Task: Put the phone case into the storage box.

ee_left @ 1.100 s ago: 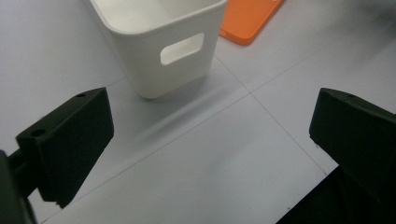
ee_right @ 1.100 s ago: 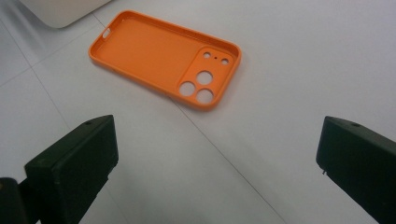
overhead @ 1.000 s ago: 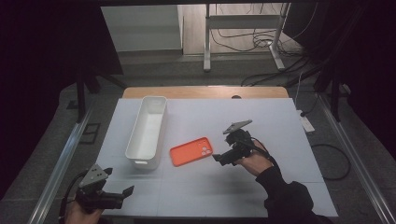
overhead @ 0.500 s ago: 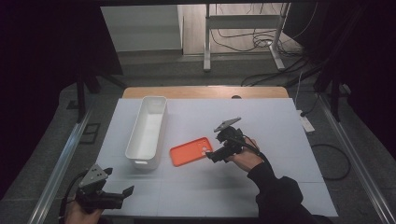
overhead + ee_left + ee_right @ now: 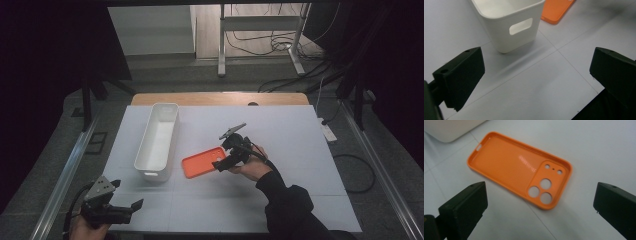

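Fingers of the left gripper [image 5: 131, 206] stand wide apart, empty, hovering low over the near-left corner of the pale grey table top [image 5: 300, 130]; in the left gripper view its black pads [image 5: 461, 75] frame bare surface, with the end wall of the long white plastic bin [image 5: 516, 27] just ahead.

Moving right: white bin [image 5: 157, 140] lies lengthwise, left of centre, nothing visible inside. Just beside its near-right corner, apart from it, lies the flat orange silicone phone case [image 5: 202, 161], inner side up, camera cut-outs toward the right gripper [image 5: 225, 161].

Right gripper: spread wide, holding nothing, poised at the case's camera end. In the right gripper view the case [image 5: 519, 180] sits between and ahead of the pads [image 5: 465, 205], untouched.

Progress, as judged: early. Approach looks nearly done; closing on the case, lifting it and, probably, setting it in the bin all remain.

Count: one bin, one phone case, two grippers.
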The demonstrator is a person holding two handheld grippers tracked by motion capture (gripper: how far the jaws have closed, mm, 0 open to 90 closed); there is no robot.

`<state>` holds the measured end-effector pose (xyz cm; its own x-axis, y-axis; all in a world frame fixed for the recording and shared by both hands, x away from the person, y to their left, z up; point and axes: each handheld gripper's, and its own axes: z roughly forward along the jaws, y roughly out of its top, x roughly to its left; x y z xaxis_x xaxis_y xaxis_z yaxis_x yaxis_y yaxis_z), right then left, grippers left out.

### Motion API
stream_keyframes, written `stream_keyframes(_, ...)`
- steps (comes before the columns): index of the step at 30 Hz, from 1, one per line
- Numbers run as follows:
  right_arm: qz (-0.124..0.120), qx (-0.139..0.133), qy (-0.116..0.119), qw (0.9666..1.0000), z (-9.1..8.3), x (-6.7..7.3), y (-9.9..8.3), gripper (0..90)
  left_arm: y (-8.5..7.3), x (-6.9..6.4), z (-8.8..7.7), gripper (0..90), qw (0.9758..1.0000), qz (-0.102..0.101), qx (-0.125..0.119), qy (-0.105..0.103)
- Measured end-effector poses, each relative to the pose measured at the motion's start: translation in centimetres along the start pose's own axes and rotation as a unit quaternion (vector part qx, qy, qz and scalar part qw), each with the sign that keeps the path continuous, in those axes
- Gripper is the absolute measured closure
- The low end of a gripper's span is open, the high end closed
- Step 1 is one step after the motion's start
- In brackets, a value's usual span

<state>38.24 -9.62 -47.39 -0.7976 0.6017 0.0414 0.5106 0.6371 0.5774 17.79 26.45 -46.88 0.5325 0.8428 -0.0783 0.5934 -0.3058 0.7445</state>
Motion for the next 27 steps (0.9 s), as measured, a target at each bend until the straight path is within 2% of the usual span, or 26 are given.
stream_keyframes(2,0.001,0.003,0.004,1.0000,0.2,0.1,0.2,0.1,0.0,0.0,0.0,0.5,1.0000,0.000,0.000,0.000)
stream_keyframes(5,-0.003,0.012,0.000,0.9999,0.6,0.2,0.3,13.0,0.0,0.0,0.0,0.5,1.0000,0.001,0.000,-0.001)
stream_keyframes(6,-0.003,0.012,0.000,0.9999,0.6,0.2,0.3,13.0,0.0,0.0,0.0,0.5,1.0000,0.001,0.000,-0.001)
stream_keyframes(8,-0.013,0.017,-0.003,0.9998,0.8,0.3,0.3,29.7,0.0,0.0,0.0,0.5,1.0000,0.001,0.000,-0.001)
stream_keyframes(9,-0.013,0.017,-0.003,0.9998,0.8,0.3,0.3,29.7,0.0,0.0,0.0,0.5,1.0000,0.001,0.001,-0.001)
stream_keyframes(11,-0.018,0.017,-0.004,0.9997,0.8,0.3,0.4,40.3,0.0,0.0,0.0,0.6,1.0000,0.002,0.001,-0.001)
stream_keyframes(14,-0.027,0.021,0.007,0.9994,1.0,0.2,0.4,57.7,0.0,0.0,0.0,0.6,1.0000,0.002,0.001,-0.001)
stream_keyframes(18,-0.031,0.021,0.014,0.9992,1.2,0.0,0.4,74.4,0.0,-0.1,0.0,0.7,1.0000,0.003,0.002,-0.001)
stream_keyframes(21,-0.023,0.022,0.022,0.9993,1.5,-0.4,0.4,87.7,0.0,-0.1,0.1,0.7,1.0000,0.004,0.003,0.000)
stream_keyframes(27,-0.011,0.025,0.025,0.9993,2.1,-1.0,0.2,88.9,0.0,-0.1,0.1,0.8,1.0000,0.005,0.003,0.000)
